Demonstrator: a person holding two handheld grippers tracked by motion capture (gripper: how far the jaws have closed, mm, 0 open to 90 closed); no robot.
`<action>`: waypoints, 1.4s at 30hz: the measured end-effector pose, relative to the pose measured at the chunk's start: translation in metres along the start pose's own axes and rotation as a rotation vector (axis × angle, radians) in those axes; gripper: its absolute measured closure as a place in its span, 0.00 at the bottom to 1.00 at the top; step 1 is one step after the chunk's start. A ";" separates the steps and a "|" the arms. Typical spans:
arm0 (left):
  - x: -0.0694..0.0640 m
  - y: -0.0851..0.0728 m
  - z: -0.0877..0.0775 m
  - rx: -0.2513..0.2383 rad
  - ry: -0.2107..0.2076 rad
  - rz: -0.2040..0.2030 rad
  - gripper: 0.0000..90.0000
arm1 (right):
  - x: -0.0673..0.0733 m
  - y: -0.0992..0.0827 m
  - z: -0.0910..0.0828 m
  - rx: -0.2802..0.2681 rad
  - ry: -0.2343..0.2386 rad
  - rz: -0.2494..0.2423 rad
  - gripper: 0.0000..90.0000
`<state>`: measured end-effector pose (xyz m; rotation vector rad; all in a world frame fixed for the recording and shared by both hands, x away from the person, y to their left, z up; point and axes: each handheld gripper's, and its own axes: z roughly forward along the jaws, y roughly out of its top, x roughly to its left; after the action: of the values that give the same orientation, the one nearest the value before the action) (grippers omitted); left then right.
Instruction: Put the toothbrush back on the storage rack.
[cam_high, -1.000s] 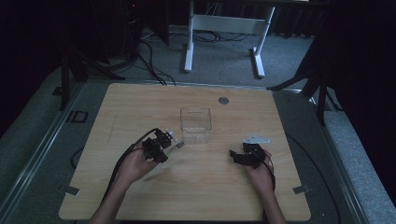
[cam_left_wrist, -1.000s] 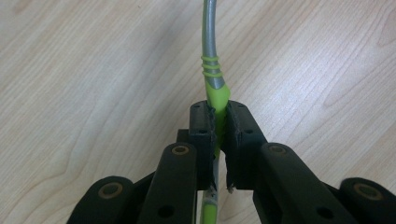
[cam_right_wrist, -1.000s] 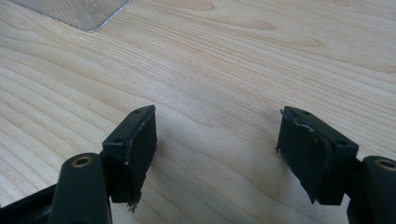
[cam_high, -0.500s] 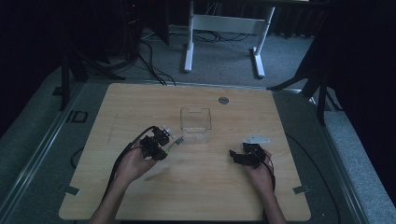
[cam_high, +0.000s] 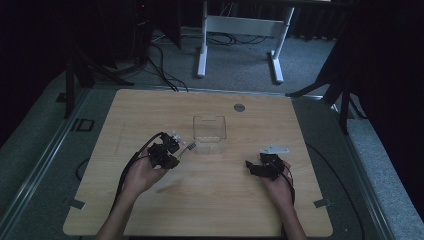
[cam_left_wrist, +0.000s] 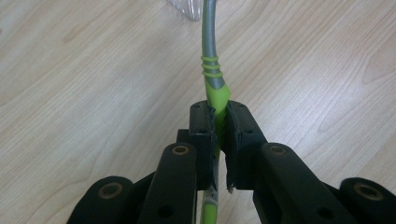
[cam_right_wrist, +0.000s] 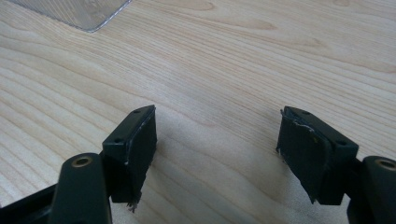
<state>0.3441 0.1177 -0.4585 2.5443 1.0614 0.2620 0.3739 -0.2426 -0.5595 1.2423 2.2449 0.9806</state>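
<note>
Left gripper (cam_left_wrist: 219, 123) pinching a green-and-grey pen (cam_left_wrist: 211, 56) by its green end, held over the wooden table (cam_high: 150, 210) just beside the clear plastic box (cam_high: 210, 134); right gripper (cam_right_wrist: 217, 154) spread and empty, resting apart. The grip sits near one end, so the pen could pivot or slip, and its tip might catch the box rim.

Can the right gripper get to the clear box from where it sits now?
Probably yes. The right gripper rests open and empty on the table, and only bare wood lies between it and the clear box. The left gripper, shut on a green-and-grey pen, sits on the box's other side.
</note>
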 end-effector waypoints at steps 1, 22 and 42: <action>0.000 0.000 -0.001 -0.003 0.000 0.001 0.91 | 0.000 0.000 0.000 0.000 0.000 0.000 0.31; 0.001 0.000 -0.012 -0.105 0.006 -0.013 0.91 | 0.000 0.000 0.000 -0.001 0.000 0.002 0.31; -0.001 0.002 -0.019 -0.194 0.020 -0.029 0.91 | 0.000 0.000 0.000 0.001 0.000 0.002 0.31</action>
<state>0.3386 0.1209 -0.4404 2.3572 1.0261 0.3646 0.3739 -0.2425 -0.5595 1.2453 2.2444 0.9808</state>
